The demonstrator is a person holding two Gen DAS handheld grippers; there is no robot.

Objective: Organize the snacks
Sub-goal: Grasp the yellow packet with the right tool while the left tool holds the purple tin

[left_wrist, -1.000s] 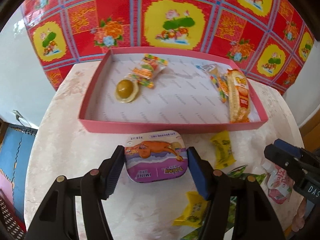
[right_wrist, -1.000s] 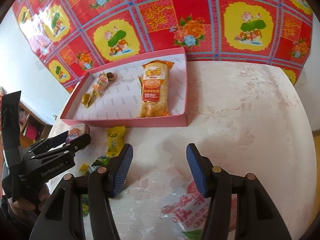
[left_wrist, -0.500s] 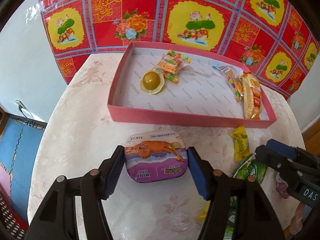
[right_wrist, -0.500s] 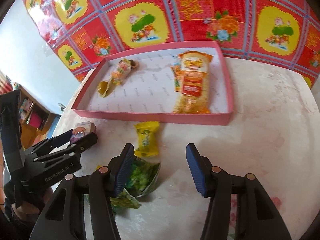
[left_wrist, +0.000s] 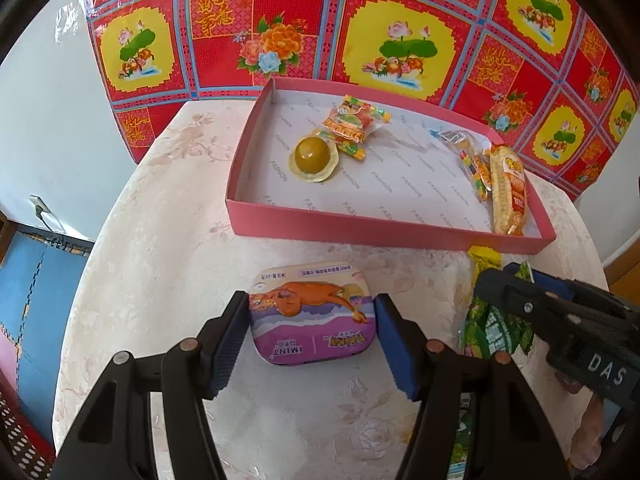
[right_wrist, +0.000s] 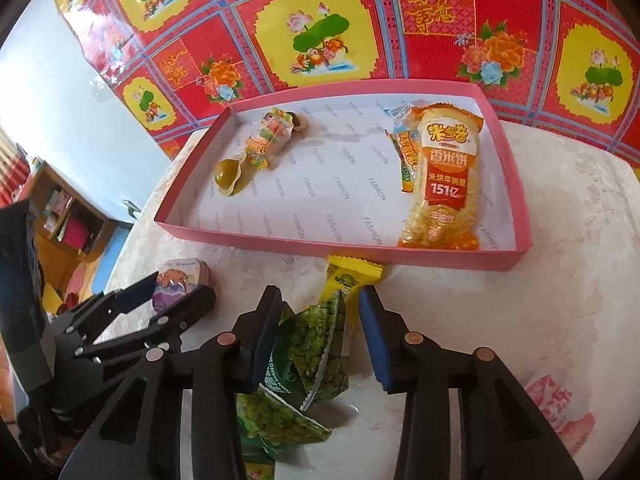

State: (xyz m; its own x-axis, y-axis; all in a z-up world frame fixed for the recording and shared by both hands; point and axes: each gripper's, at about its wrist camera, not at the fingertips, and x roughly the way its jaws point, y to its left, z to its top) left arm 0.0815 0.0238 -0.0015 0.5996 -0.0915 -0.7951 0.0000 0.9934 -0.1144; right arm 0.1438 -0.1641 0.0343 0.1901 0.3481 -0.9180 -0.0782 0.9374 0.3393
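A purple mint tin [left_wrist: 314, 314] sits between the blue pads of my left gripper [left_wrist: 314, 336], which is shut on it just above the table. The tin also shows in the right wrist view [right_wrist: 180, 280]. My right gripper [right_wrist: 318, 336] is open and empty, its fingers on either side of a green pea packet [right_wrist: 320, 344] on the table, with a yellow packet [right_wrist: 346, 280] just beyond. The pink tray [left_wrist: 384, 236] holds a rice cracker pack [right_wrist: 444, 184], a candy bag [left_wrist: 350, 122], a round yellow-green sweet [left_wrist: 313, 156] and a thin striped packet [left_wrist: 474, 164].
A second green pea packet [right_wrist: 272, 420] lies under my right gripper. A pink-and-white packet [right_wrist: 556, 404] lies at the table's right front. The round table has a pale floral top [left_wrist: 160, 240]. A red and yellow patterned cloth [left_wrist: 280, 20] hangs behind the tray.
Both grippers have swung left relative to the tray. My right gripper has moved from bare table over the green pea packets. The tin stays held in my left gripper.
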